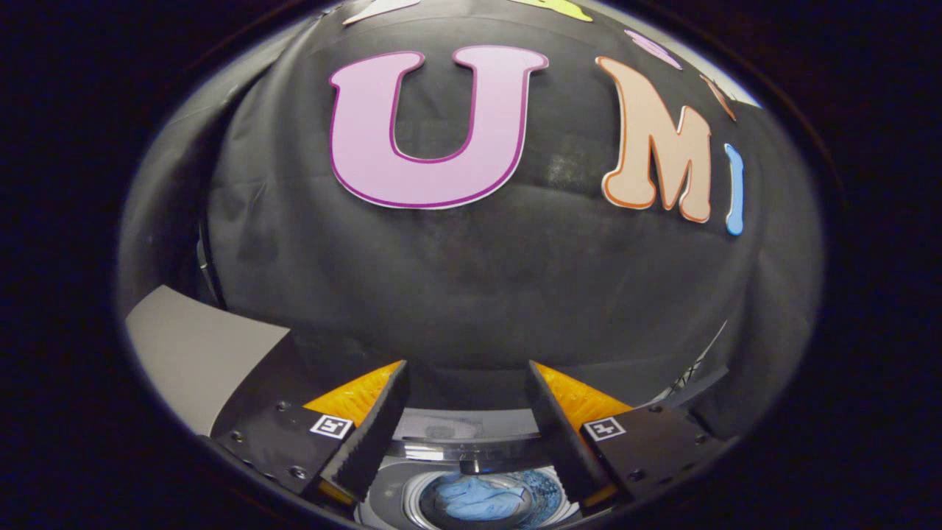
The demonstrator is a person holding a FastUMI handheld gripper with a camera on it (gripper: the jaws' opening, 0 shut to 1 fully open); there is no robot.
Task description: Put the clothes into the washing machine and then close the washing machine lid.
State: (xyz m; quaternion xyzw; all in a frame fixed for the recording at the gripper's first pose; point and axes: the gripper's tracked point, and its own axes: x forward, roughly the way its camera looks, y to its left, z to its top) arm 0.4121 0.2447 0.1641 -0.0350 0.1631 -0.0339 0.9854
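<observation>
clothes in the drum, lid waiting

the gripper hangs above the washing machine with its two fingers spread wide and nothing between them. they aim mostly at the booth's black wall, so the machine sits low between them and partly under them.

down between the finger bases the round drum opening shows, and a bundle of blue clothes lies inside it, below the rim. judging from that, the loading step looks done, and the empty, parted claw fits a release over the drum.

the washing machine lid appears to be the pale grey panel standing up to the left of the left finger, beside the opening, which would leave the top open. that reading is a judgement, since the fisheye bends its shape.

the next move likely calls for swinging left toward that panel's upper edge and pushing it down. spread fingers suit a push, though a finger could slip off the smooth face.
</observation>
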